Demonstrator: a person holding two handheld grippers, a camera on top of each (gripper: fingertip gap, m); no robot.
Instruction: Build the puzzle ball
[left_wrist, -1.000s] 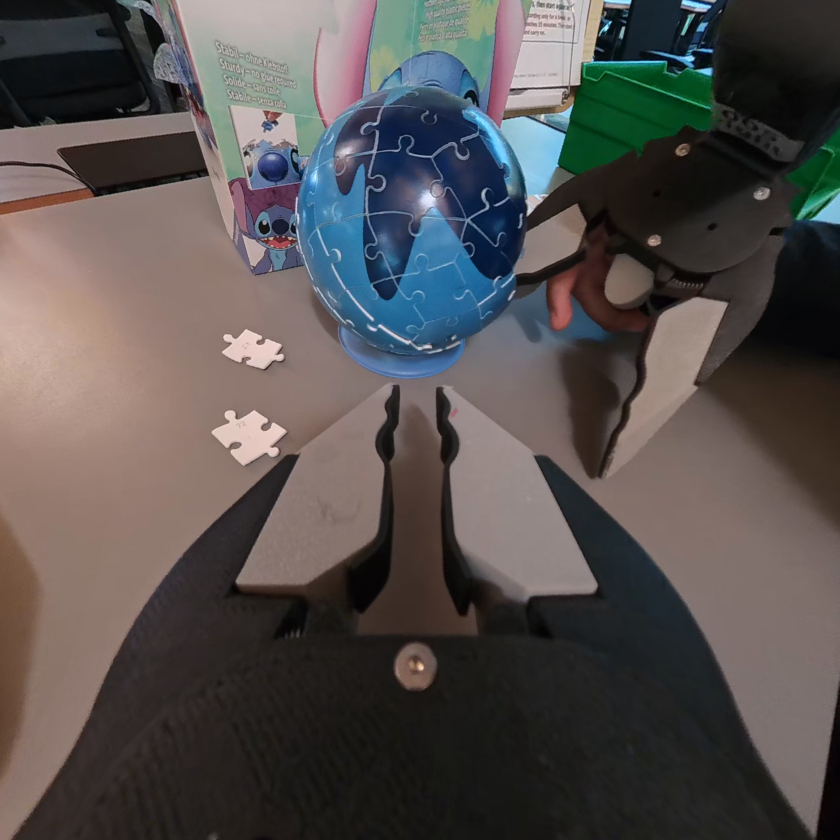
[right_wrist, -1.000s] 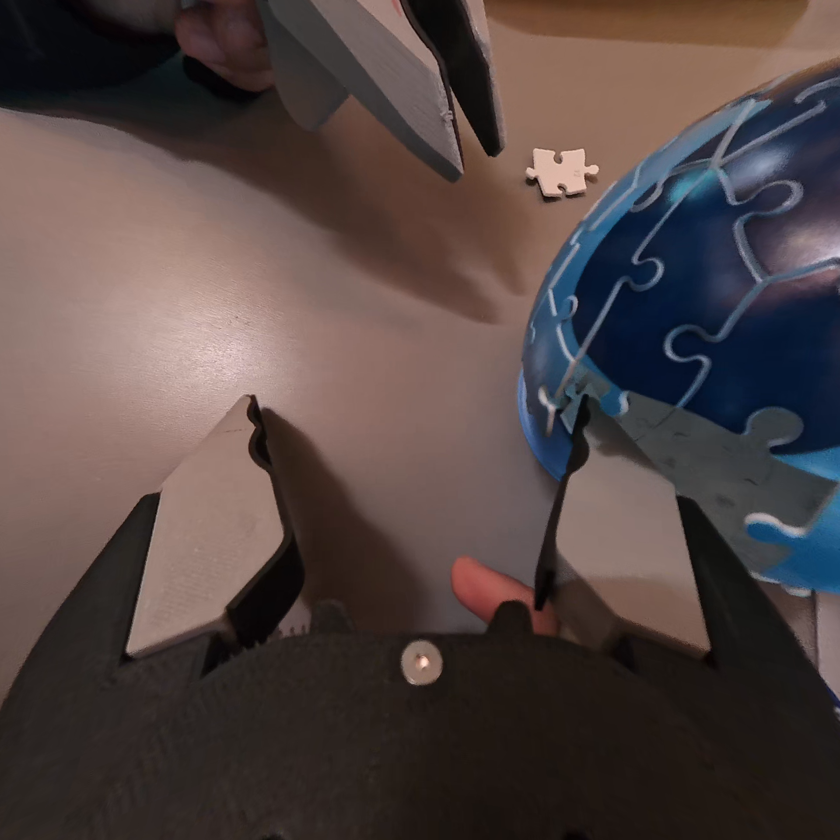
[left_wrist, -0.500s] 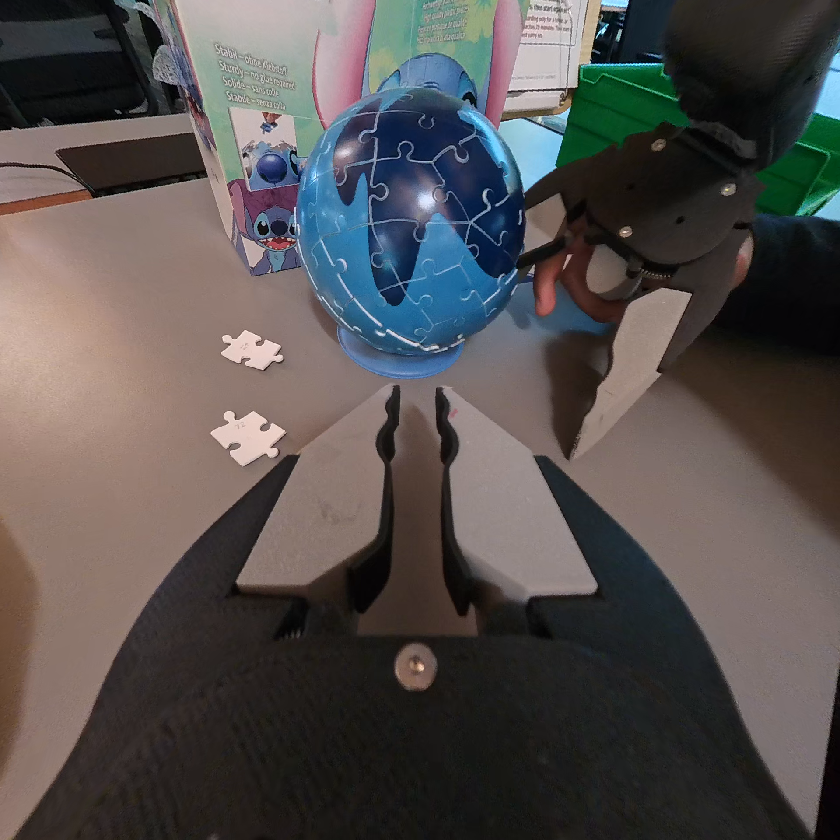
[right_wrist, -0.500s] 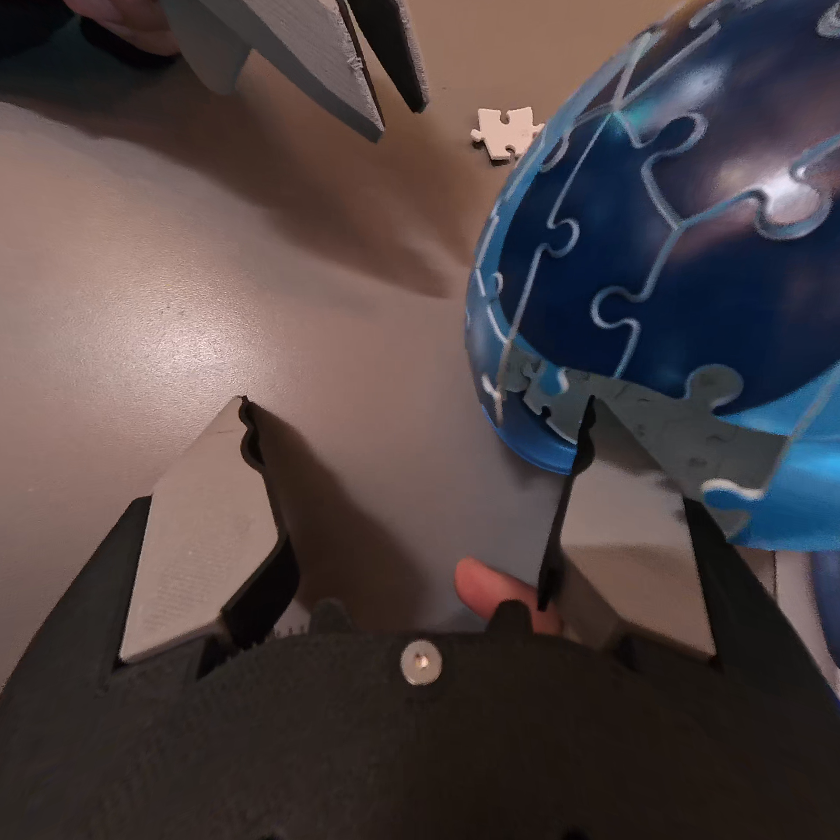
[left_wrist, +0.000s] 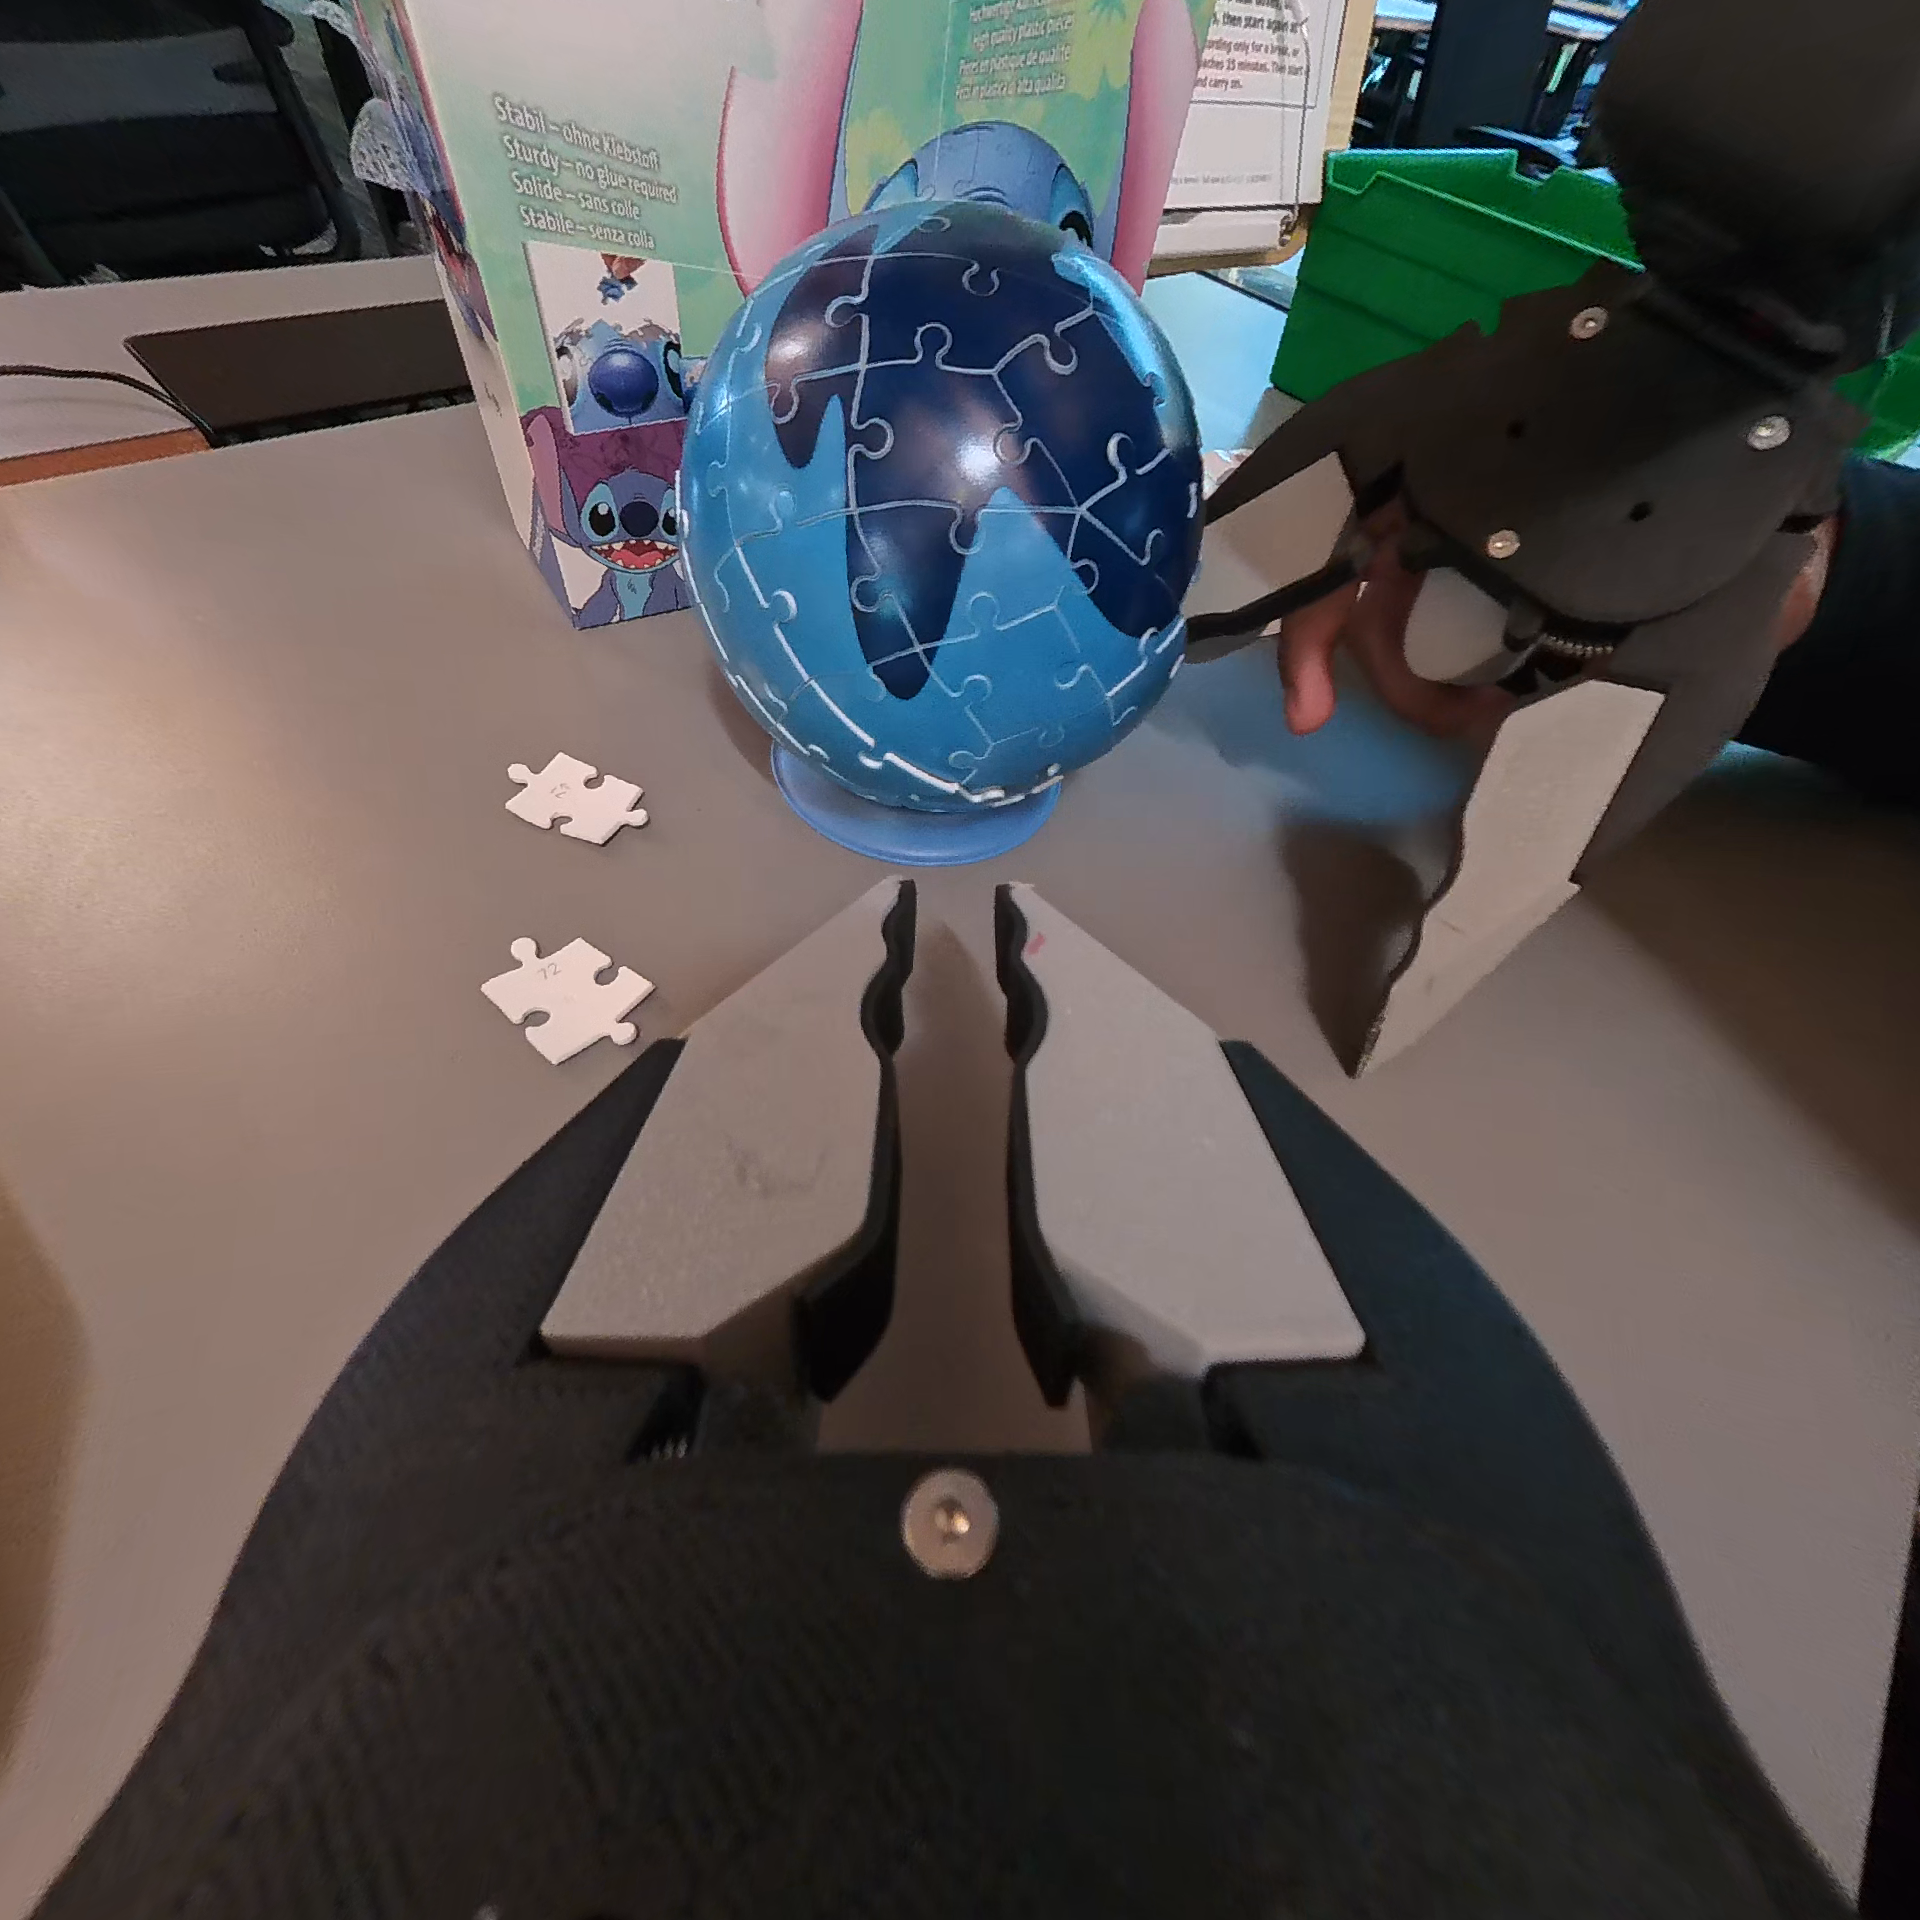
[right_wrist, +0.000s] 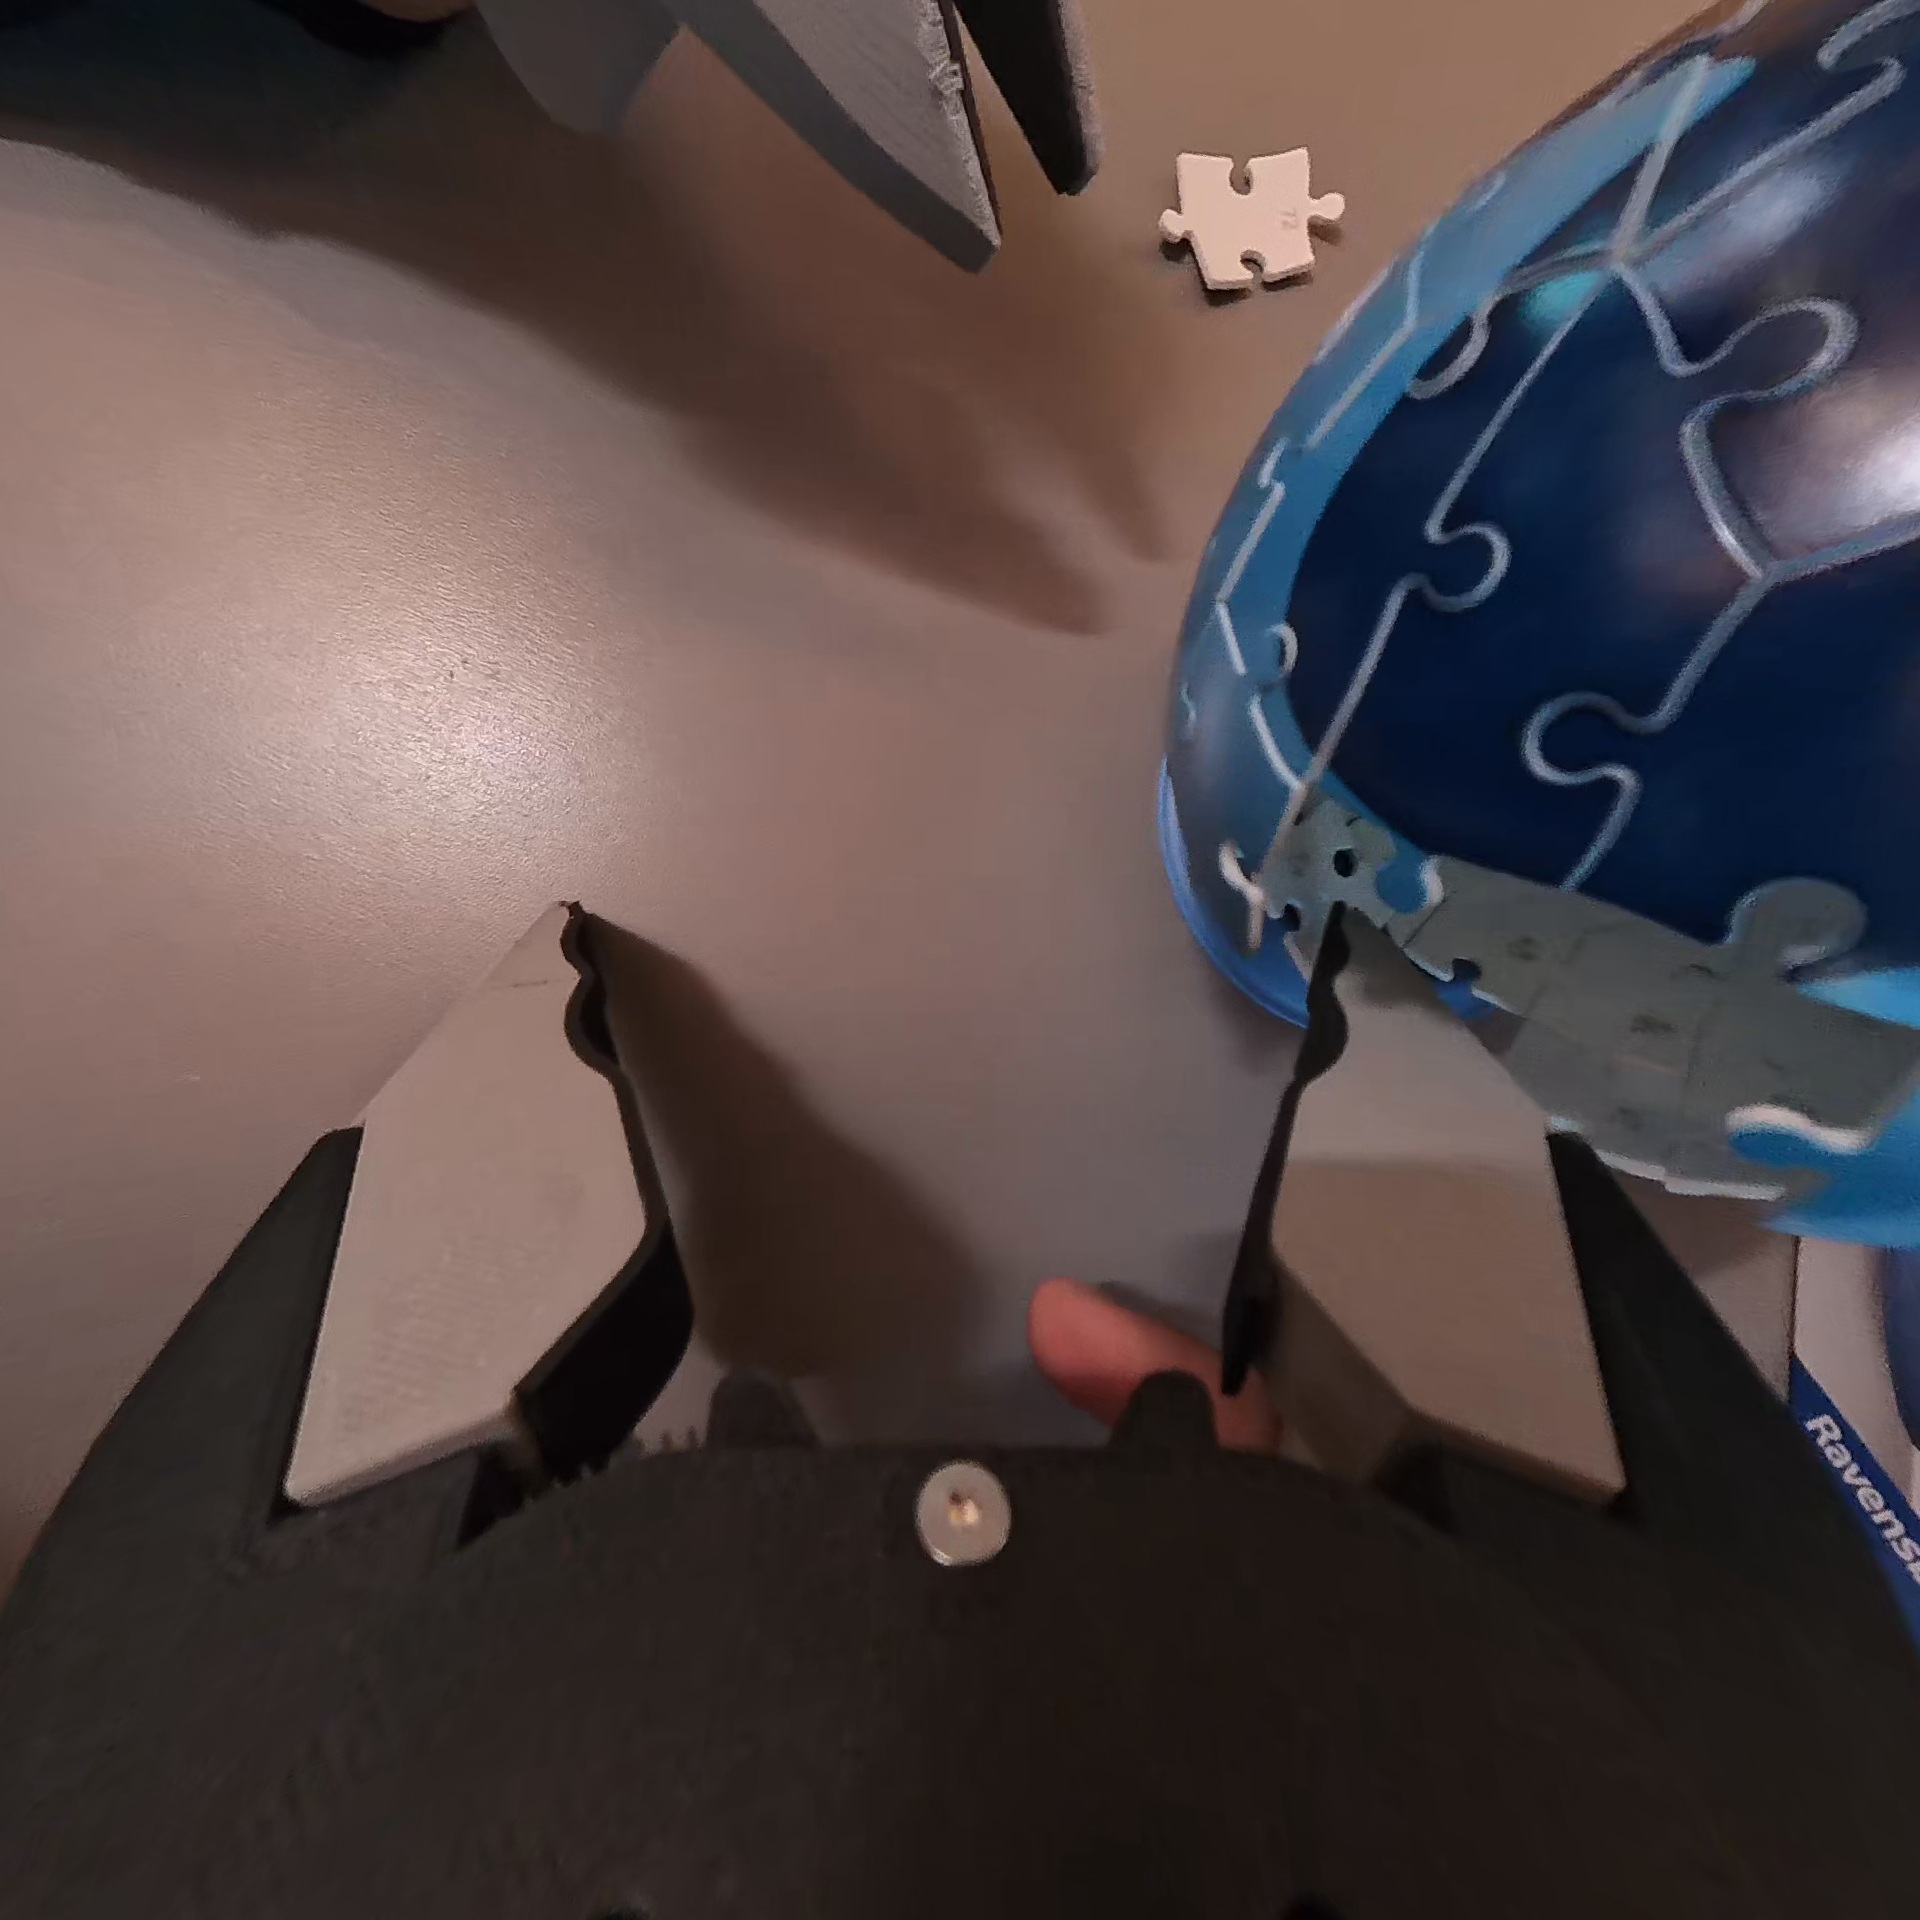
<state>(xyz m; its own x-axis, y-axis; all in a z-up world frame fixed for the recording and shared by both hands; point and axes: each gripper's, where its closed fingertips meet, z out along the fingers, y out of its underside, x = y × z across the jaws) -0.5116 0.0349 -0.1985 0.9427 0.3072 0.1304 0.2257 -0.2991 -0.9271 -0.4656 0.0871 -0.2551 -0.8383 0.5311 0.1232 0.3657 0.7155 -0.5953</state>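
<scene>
The blue puzzle ball (left_wrist: 940, 520) sat on its round stand (left_wrist: 914, 826) just ahead of the nearly closed, empty left gripper (left_wrist: 948, 899). The right gripper (right_wrist: 951, 914), wide open and empty, had one fingertip against the ball's lower edge.

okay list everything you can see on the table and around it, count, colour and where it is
puzzle ball: 1, light and dark blue, table centre, on stand
stand: 1, blue, under ball
loose pieces: 2, white side up, table left of ball
box: 1, pastel printed, behind ball
bin: 1, green, back right
table: 1, grey
left gripper: 1, black and grey, nearly closed, empty, before ball
right gripper: 1, black and grey, open, right of ball
hand: 1, on right gripper
</scene>
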